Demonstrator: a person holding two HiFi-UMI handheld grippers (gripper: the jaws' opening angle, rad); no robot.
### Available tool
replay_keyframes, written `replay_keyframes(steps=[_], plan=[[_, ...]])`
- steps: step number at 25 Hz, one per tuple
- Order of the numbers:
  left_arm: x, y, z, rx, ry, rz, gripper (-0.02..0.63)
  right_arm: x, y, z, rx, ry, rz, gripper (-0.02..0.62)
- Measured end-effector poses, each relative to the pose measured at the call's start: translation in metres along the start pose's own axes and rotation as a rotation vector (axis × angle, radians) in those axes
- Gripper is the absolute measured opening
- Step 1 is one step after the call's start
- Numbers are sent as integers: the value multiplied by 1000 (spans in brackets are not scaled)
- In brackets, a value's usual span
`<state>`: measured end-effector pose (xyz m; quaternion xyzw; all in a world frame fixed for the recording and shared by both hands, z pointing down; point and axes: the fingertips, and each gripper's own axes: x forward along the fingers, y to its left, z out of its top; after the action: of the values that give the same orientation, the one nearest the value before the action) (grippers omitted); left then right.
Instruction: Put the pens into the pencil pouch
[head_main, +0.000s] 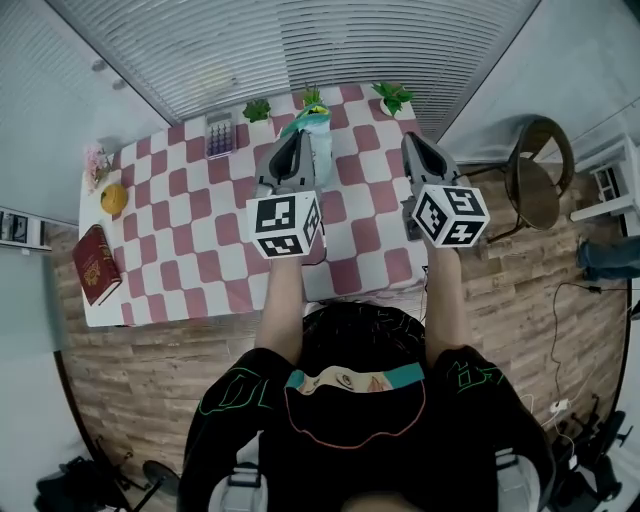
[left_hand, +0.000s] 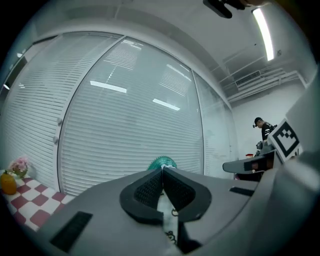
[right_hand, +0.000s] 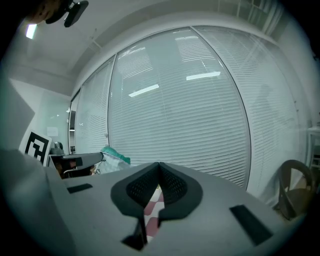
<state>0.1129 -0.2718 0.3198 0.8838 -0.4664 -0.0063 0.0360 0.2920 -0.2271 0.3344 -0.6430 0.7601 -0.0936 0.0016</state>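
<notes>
The pencil pouch (head_main: 320, 140), white with a teal top, hangs above the far middle of the checkered table (head_main: 190, 230). My left gripper (head_main: 297, 142) is shut on its edge. In the left gripper view the pads (left_hand: 150, 187) meet on white pouch fabric, and the teal top (left_hand: 162, 162) pokes up behind the left gripper (left_hand: 162, 171). My right gripper (head_main: 415, 145) is held to the right of the pouch, apart from it. Its jaws are shut with nothing between them (right_hand: 159, 166). The right gripper view shows the pouch (right_hand: 114, 160) at the left. No pen shows in any view.
A calculator (head_main: 219, 134) and small potted plants (head_main: 257, 109) (head_main: 393, 96) stand along the table's far edge. An orange (head_main: 113, 198), flowers (head_main: 96, 160) and a red book (head_main: 96, 264) lie at the left end. A chair (head_main: 540, 180) stands to the right. A person (left_hand: 264, 129) stands far off.
</notes>
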Motion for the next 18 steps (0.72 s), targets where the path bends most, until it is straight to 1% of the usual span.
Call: replay_keyframes(steps=[4,7,9,18], plan=[[-3,16,0,10,-6,88,-2,5,3,-3,-49,7,-23,3],[-7,27,1,11,-21,151,-2,10,5,-7,-57,12,-29,3],[-10,33,3,10,-31,177,-2,12,6,-8,-56,16,-28,3],[-13,40,5,2,-43,198,-2,17,12,-9,-53,22,-2,3]])
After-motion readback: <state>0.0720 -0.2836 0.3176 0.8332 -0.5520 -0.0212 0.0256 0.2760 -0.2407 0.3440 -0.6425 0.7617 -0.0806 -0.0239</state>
